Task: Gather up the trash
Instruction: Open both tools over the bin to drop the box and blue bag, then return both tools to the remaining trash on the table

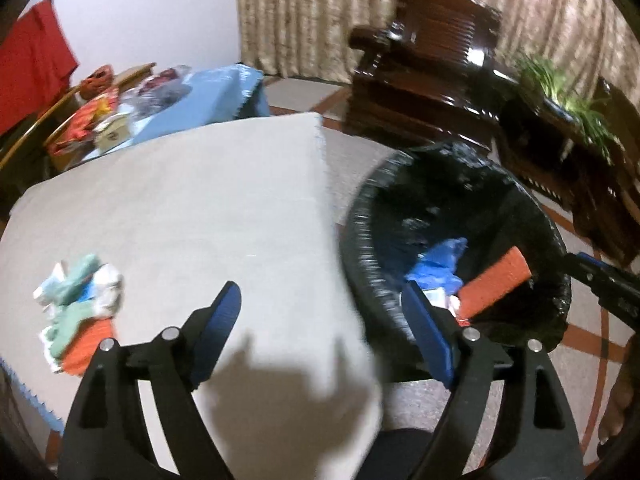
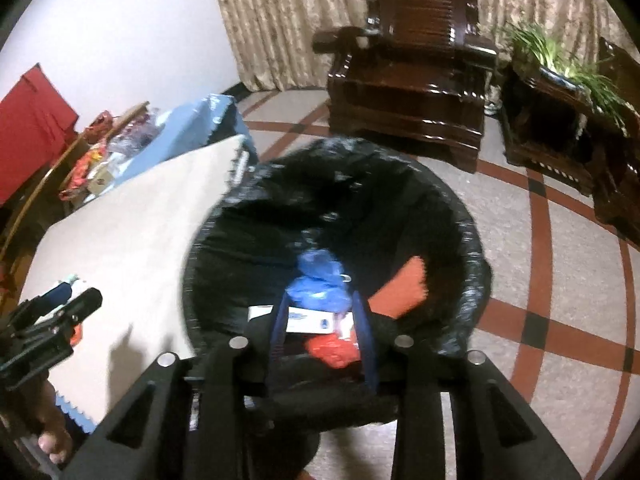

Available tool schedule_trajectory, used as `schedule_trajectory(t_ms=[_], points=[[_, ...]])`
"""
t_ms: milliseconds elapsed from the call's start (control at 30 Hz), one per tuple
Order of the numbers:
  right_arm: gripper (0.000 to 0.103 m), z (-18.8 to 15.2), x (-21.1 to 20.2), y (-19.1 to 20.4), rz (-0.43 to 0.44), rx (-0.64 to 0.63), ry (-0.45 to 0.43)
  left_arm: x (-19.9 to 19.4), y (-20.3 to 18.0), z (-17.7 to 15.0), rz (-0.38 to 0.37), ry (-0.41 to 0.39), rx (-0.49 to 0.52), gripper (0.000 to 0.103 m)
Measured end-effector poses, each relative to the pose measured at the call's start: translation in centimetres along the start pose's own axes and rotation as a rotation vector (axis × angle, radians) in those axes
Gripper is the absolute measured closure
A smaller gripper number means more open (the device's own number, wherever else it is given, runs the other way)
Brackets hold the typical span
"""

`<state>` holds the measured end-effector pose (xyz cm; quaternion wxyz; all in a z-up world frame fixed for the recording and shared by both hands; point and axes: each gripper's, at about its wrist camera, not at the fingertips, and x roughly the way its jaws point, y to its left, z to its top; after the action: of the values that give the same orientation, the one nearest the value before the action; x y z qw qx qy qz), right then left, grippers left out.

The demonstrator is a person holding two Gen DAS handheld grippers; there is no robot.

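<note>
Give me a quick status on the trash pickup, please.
Left gripper open, empty. Right gripper part open over bin, empty. Trash pile on table. Nothing blocking.

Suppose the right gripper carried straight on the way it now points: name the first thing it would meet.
Probably the trash inside the black-lined bin. The right gripper points down into its mouth, with the white card and red wrapper lying between its fingers in view. Depth is unclear, so which comes first is uncertain.
</note>
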<state>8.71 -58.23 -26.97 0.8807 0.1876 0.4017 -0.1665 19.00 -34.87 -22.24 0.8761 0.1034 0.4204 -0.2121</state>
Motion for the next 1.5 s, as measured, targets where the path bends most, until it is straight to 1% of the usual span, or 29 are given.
schedule_trajectory(t_ms=[100, 200, 333, 500, 700, 800, 933, 1133, 1300, 1500], points=[[0.069, -0.3, -1.0, 2.5, 0.017, -0.027, -0.02, -1.6, 2.9, -0.3, 0.029, -0.018, -0.024, 0.023], [0.068, -0.7, -1.7, 4.8, 0.059, -0.044, -0.014, -3.1, 5.7, -0.7, 0.059, -0.035, -0.043, 0.023], [0.068, -1.3, -2.4, 9.0, 0.077, -0.096, -0.032, -4.8, 9.5, -1.6, 0.103, -0.052, -0.065, 0.023], [0.068, -2.2, -2.0, 14.1, 0.103, -0.13, -0.028, -6.1, 14.1, -3.1, 0.155, -0.055, -0.085, 0.023], [0.068, -3.9, -1.5, 21.6, 0.148, -0.201, -0.035, -7.5, 21.0, -5.3, 0.22, -0.061, -0.133, 0.023], [0.068, -4.6, -1.3, 25.2, 0.171, -0.239, -0.046, -7.9, 25.1, -6.6, 0.258, -0.061, -0.169, 0.023], [0.067, -5.5, -0.6, 29.6, 0.204, -0.271, -0.058, -8.4, 29.4, -7.8, 0.295, -0.066, -0.202, 0.023], [0.067, -7.4, 1.3, 35.1, 0.237, -0.311, -0.046, -8.4, 34.1, -9.7, 0.306, -0.073, -0.232, 0.023], [0.067, -8.9, 3.4, 38.9, 0.252, -0.336, -0.024, -7.2, 36.3, -10.9, 0.301, -0.061, -0.221, 0.023], [0.067, -10.2, 5.6, 41.9, 0.261, -0.351, 0.0, -4.9, 37.9, -12.1, 0.274, -0.037, -0.191, 0.023]])
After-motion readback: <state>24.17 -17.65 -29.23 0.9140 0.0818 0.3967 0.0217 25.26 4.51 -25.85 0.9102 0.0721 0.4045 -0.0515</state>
